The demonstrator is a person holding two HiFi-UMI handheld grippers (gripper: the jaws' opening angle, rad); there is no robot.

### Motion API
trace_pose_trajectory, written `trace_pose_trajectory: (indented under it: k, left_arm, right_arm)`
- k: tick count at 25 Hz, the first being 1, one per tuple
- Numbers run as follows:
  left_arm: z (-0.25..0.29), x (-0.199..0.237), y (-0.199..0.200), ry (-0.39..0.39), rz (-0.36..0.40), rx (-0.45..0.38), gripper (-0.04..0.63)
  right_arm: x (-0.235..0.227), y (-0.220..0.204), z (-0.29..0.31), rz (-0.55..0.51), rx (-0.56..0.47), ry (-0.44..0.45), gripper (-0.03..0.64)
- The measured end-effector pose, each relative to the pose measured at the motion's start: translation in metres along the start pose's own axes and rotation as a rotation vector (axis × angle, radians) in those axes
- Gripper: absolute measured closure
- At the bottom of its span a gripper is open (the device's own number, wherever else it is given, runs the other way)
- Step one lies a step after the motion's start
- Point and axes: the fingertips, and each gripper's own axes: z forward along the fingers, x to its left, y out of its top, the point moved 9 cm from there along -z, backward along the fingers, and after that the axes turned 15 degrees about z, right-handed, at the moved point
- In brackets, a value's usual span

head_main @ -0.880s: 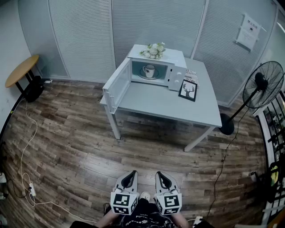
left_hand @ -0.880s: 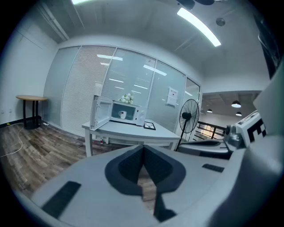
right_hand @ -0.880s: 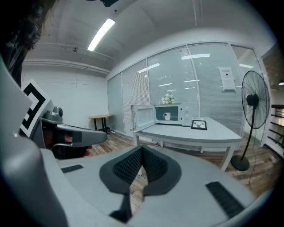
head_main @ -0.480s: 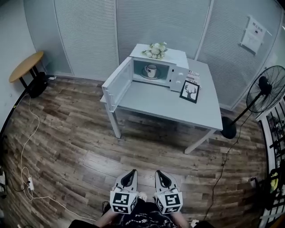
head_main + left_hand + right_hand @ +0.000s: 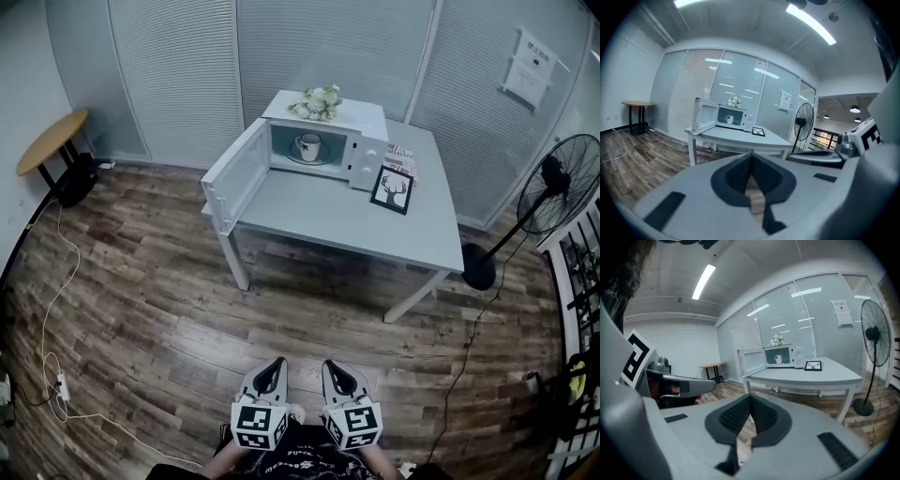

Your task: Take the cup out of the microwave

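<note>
From the head view, the cup stands inside the open microwave on the bench, well apart from the left gripper and right gripper; the forearms are cut off below. In the left gripper view, its jaws meet on nothing and the cup is tiny. In the right gripper view, the jaws are likewise together and empty.

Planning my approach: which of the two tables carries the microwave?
The grey rectangular table, mid-room; the small round wooden table stands apart, far left.

lt: even, cool, ceiling strips | glare: glass reflections | edges: fisheye, dark corners | fg: blurry
</note>
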Motion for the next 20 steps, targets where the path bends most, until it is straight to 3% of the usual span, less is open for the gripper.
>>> trace_pose_trajectory:
  k: [11,20]
  left_arm:
    - [0.037,0.015,0.013,-0.055,0.036,-0.014,0.591]
    - [0.081,0.054,0.017,-0.096,0.039,0.014,0.591]
  right_arm:
    - [-0.015,0.009,0.022,0.045,-0.026,-0.060,0.613]
    - [-0.028,0.030,0.071,0.063,-0.014,-0.090,0.614]
